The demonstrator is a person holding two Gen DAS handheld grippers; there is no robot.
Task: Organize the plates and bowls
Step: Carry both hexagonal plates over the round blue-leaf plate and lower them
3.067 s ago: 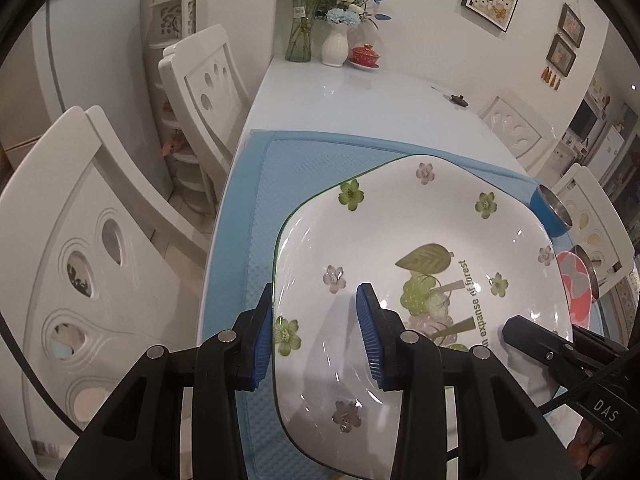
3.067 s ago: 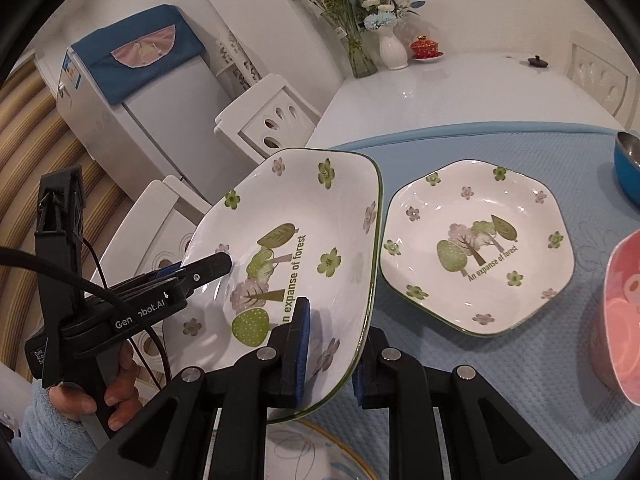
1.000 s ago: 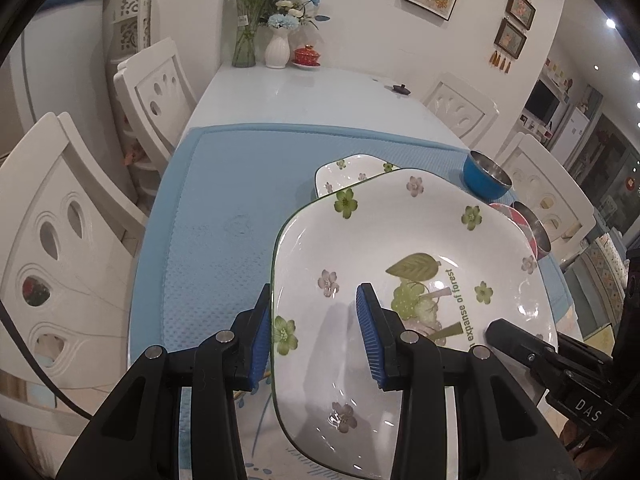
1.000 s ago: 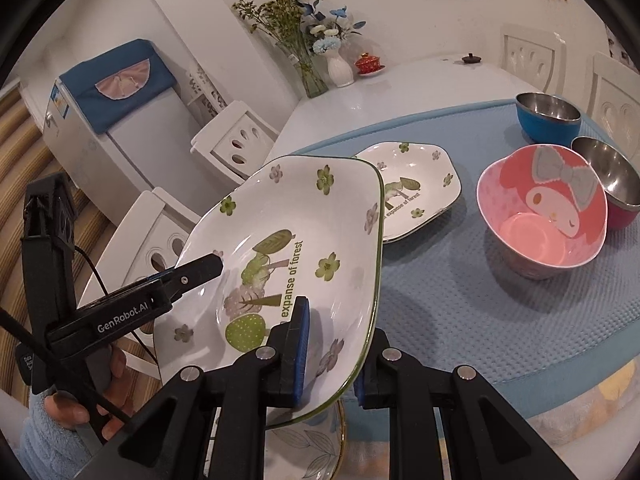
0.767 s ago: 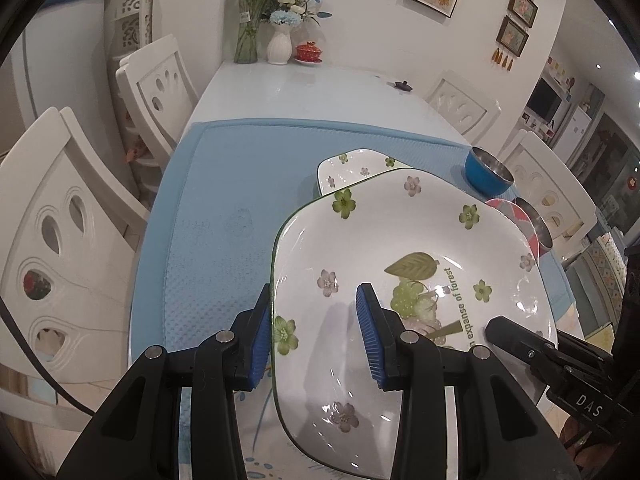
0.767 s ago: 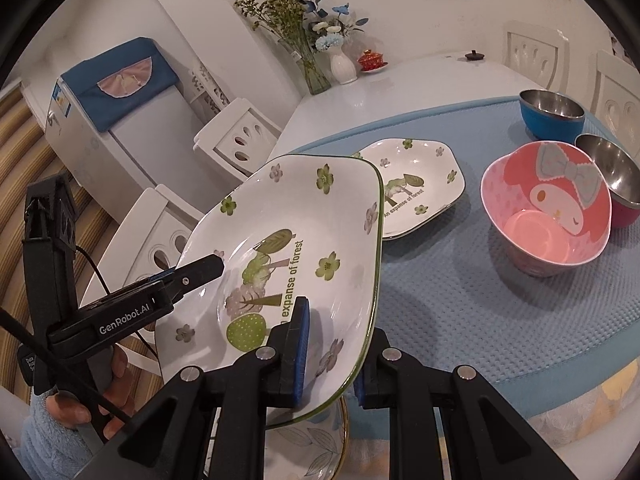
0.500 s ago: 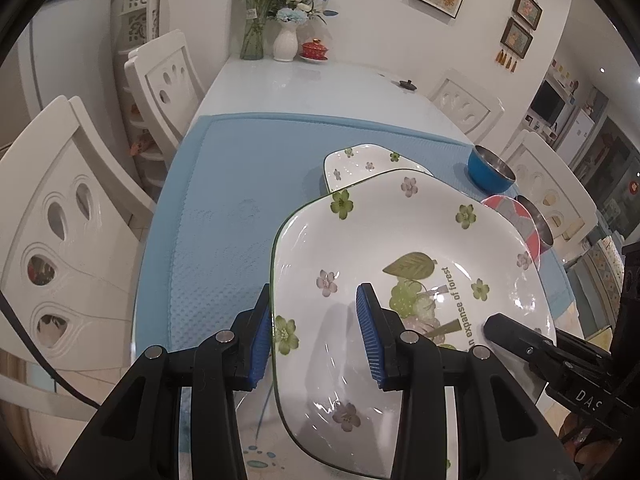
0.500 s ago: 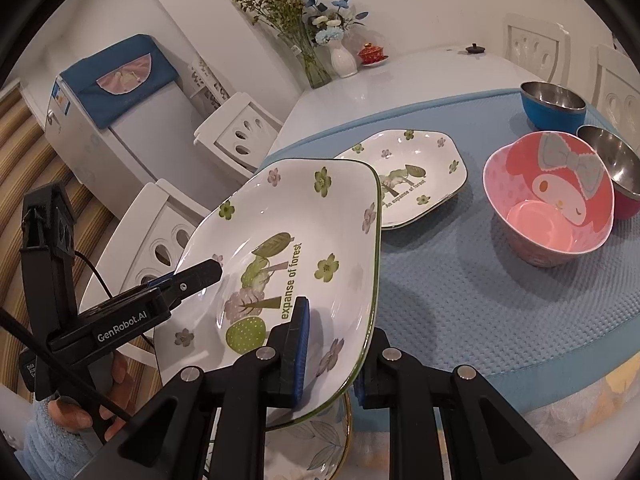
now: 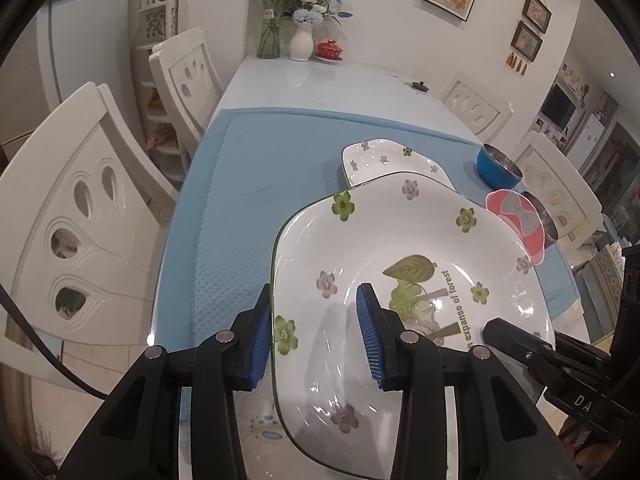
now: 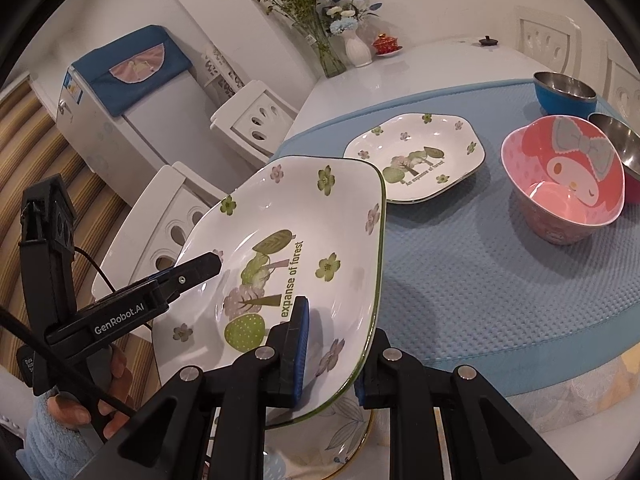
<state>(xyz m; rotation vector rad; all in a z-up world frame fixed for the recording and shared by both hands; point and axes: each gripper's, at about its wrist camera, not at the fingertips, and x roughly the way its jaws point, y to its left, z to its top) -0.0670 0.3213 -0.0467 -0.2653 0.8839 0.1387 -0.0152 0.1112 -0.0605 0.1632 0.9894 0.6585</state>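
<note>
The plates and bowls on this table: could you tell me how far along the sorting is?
Nothing looks stacked yet. In hand: both the left gripper and right gripper clamp the large floral plate, lifted off the mat. Left: the smaller matching plate, pink bowl and blue bowl sit apart.

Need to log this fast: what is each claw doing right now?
Left claw: closed on the large flowered plate rim.
Right claw: closed on the same plate's opposite rim.

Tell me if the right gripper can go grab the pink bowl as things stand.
Probably not yet: the right gripper is shut on the rim of the large floral plate, which the left gripper also clamps. The pink bowl sits unobstructed on the blue mat.
</note>
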